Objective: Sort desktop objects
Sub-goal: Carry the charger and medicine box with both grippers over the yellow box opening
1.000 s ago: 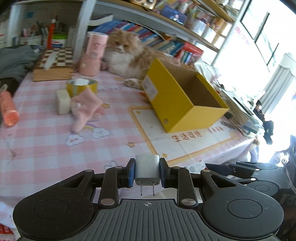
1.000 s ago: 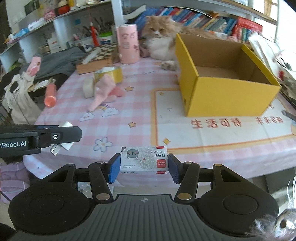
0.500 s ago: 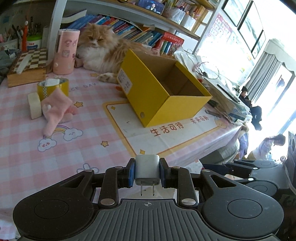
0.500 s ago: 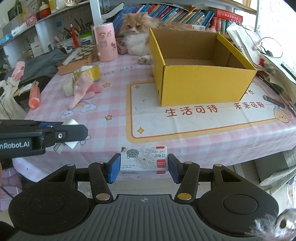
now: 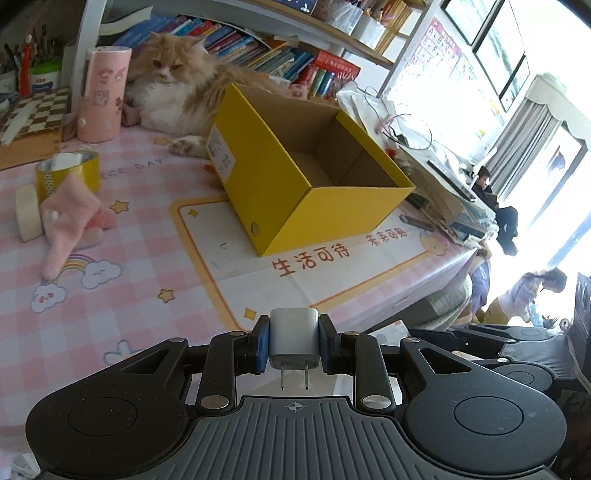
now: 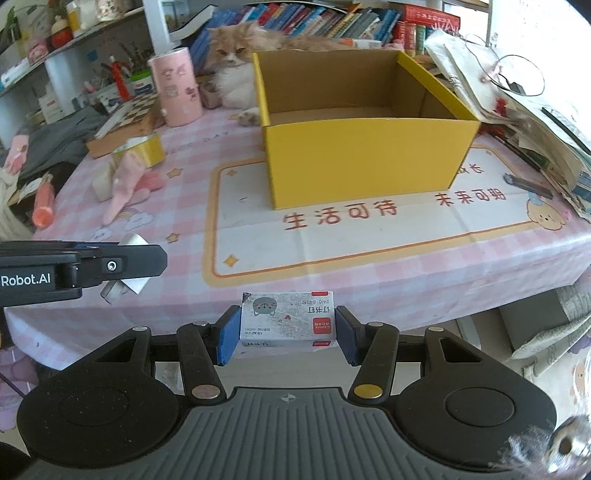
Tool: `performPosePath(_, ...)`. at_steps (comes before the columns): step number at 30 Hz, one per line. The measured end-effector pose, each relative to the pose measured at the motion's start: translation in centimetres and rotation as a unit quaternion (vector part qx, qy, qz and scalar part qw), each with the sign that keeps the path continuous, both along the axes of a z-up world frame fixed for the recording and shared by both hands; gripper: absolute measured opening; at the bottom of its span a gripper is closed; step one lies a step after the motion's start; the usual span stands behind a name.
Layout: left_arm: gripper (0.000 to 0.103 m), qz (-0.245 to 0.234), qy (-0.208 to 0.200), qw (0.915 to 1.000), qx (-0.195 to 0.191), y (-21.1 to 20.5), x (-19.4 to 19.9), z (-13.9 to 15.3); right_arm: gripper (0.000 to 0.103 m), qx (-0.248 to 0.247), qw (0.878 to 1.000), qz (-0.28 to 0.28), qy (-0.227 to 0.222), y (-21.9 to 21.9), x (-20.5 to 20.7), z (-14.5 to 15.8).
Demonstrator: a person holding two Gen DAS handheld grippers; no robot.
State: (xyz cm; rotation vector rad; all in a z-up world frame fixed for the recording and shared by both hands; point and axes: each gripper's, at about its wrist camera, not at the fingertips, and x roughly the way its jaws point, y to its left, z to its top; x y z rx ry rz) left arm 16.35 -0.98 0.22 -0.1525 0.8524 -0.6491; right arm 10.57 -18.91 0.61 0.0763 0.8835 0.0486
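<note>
Cluttered study, pink checked counter [image 6: 177,206], both loads held short of its near edge.

Left tool [image 5: 294,341] pinches a white charger plug [image 5: 294,338]; right tool [image 6: 287,326] clamps a staples box [image 6: 287,319]. The yellow box [image 6: 364,162] sits well ahead: releasing early would likely drop either off the edge, and the cat [image 6: 236,70] behind could interfere.

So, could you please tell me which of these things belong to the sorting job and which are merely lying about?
Job:
white plug-in charger in left gripper
small printed staple box in right gripper
open yellow cardboard box

Lying about:
fluffy orange cat
pink cylindrical tin
shelved books
</note>
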Motion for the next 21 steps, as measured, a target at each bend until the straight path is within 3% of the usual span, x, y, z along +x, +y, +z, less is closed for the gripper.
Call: performPosePath(21,0.025,-0.017,-0.010,0.9991,0.038,-11.1,1.9,-0.1,0.051,0.022,1.000,0.006,0.003,-10.1,3.7,-0.2)
